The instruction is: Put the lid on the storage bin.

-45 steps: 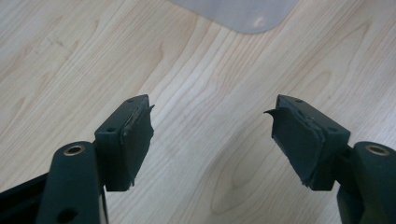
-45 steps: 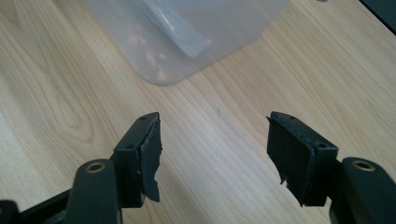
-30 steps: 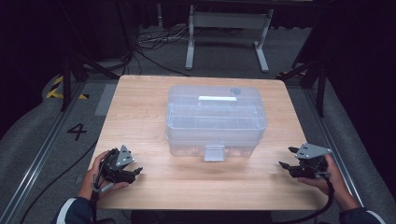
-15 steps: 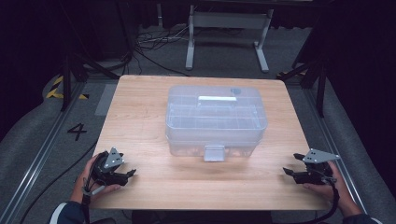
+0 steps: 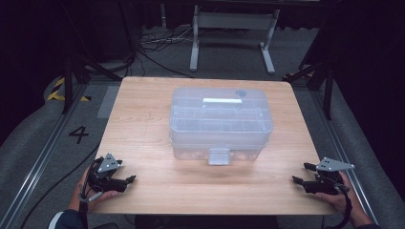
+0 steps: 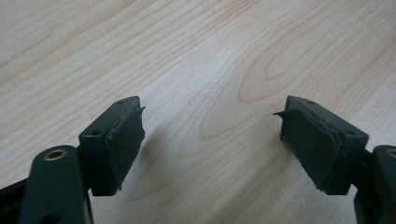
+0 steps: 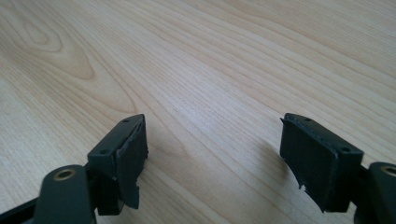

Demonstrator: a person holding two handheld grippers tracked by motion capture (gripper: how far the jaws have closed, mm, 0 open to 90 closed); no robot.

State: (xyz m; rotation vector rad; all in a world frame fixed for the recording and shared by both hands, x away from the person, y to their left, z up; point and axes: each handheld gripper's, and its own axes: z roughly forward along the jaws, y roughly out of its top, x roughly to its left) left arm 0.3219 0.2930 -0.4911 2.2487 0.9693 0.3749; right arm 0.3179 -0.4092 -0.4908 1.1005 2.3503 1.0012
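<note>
The clear plastic storage box stands at the middle of the wooden worktop, lid on, with its front latch facing the person and a white handle on top. The left tool lies at the near left corner of the worktop, held in the left hand; the right tool lies at the near right corner, held in the right hand. Both tools point inward and sit well apart from the box. The jaws of each tool stand apart and have just been opening — nothing lies between them, and both gripper views show bare wood grain between the black pads.
</note>
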